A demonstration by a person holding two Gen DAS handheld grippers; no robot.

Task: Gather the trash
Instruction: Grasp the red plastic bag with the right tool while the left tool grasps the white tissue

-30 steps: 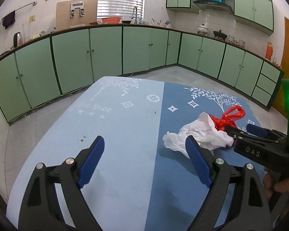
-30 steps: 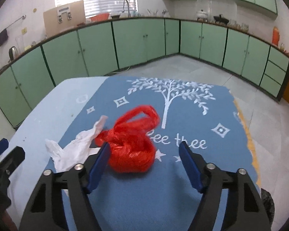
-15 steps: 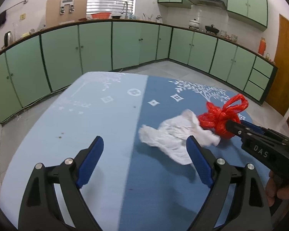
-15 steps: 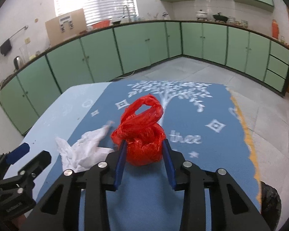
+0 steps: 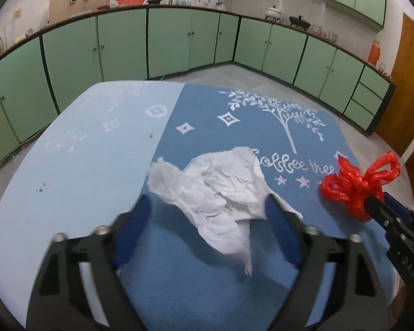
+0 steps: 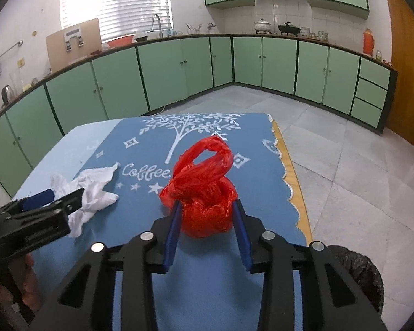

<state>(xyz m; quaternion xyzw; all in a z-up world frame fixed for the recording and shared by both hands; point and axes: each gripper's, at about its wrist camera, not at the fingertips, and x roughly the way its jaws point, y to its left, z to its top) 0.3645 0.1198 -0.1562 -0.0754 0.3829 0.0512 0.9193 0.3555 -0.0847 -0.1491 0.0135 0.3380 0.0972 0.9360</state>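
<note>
The right gripper has its jaws pressed on both sides of a knotted red plastic bag. The blue pads squeeze the lower, round part of the bag, and its looped handles stand up above them. The bag sits over the dark blue part of the cloth that covers the tabletop, near the white word "Coffee" and the stars printed there.

The left gripper has its jaws closing around a crumpled white tissue. The tissue lies between the two blue pads; the right pad is at its edge, while the left pad is apart from it, so the paper is not yet pinched. The pads look blurred in the left wrist view. The tissue rests on the dark blue part of the cloth, close to the line where the light blue part begins, and one thin corner of it points toward the camera.

In the left wrist view the red bag is seen at the right, well apart from the tissue, with the tip of the right gripper on it. In the right wrist view a hand holds the left gripper at the lower left.

At the lower right, beside the tabletop, the rim of a bin with a black liner is visible. Green cabinets run along the kitchen walls behind.
</note>
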